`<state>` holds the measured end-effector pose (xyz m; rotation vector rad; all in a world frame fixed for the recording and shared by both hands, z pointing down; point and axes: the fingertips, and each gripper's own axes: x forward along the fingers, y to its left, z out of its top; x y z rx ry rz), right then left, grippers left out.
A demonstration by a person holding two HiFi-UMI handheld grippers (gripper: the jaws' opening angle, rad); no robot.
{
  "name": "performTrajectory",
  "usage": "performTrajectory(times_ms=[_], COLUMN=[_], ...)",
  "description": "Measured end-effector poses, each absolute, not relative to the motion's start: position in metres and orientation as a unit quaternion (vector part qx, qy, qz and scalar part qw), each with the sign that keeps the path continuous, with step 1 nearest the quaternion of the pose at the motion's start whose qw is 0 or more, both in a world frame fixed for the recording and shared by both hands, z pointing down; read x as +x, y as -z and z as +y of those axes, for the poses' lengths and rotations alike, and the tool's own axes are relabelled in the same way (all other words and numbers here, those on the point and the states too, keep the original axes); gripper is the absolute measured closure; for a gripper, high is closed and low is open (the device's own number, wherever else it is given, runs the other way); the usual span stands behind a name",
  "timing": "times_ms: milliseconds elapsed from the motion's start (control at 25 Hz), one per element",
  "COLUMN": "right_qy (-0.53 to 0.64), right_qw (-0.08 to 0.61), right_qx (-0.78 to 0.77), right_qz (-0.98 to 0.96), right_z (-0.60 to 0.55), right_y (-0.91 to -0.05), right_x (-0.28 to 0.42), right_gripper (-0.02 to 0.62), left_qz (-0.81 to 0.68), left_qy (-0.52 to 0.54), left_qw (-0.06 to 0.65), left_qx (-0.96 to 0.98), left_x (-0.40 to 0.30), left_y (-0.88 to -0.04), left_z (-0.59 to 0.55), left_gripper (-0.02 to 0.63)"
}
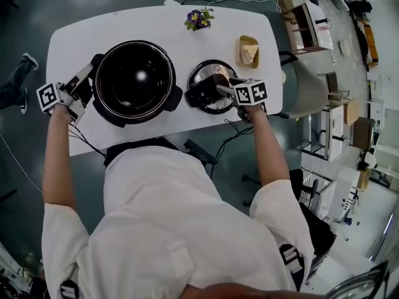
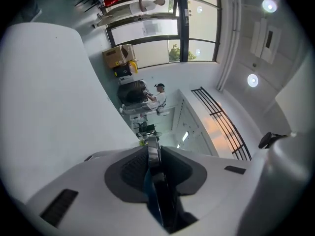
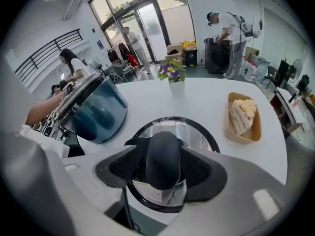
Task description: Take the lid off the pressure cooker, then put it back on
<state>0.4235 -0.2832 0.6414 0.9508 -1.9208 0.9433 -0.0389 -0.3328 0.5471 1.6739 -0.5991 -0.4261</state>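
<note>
The pressure cooker stands uncovered on the white table, its dark inner pot showing. Its glass lid is down at the table top just right of the cooker. My right gripper is shut on the lid's black handle, which fills the gap between the pads. At the cooker's left side, my left gripper is shut on the thin dark side handle, seen edge-on between its pads. The cooker's blue-black body shows at the left of the right gripper view.
A small vase of flowers stands at the table's far edge. A tan tray with a slice of cake sits at the far right, close behind the lid. Shelves and desks crowd the floor to the right, and people stand in the background.
</note>
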Motion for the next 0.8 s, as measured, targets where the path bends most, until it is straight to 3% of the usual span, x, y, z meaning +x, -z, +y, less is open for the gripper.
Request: performTrajectory(times_ms=[800], right_qy=[-0.36], right_qw=[0.47], right_qx=[0.401], right_qz=[-0.699], right_z=[-0.281], right_y=[-0.691], right_x=[0.428], right_gripper=[0.321], left_qz=[-0.261], left_qy=[0.207], left_qw=[0.61], left_qx=[0.719], left_x=[-0.037], left_y=[-0.551], left_z=[-0.335], left_gripper=[0.527])
